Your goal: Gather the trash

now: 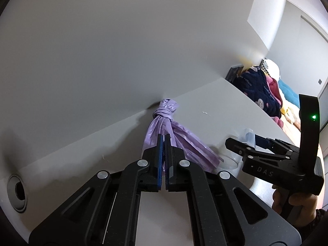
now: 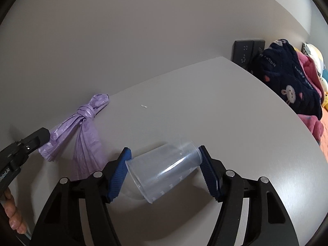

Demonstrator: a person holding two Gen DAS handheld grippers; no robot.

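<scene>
While tipped sideways, clear cup (image 2: 164,170) clamped between right fingers (image 2: 120,174); left fingers (image 1: 160,153) together against purple bag (image 1: 180,141).

On the table (image 2: 205,102), the bag (image 2: 86,123) lies left of the cup (image 2: 164,170).

lilac bag (image 2: 86,123), clear cup (image 2: 164,170), navy bunny-print blanket (image 2: 291,78)

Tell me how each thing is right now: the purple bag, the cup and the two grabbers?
Bag: knotted, lying on the table, edge pinched by the left gripper.
Cup: clear, empty, on its side between the right gripper's pads.
Left gripper: shut on the bag.
Right gripper: pads touching the cup at both ends.
Table: one small white scrap on it.
</scene>
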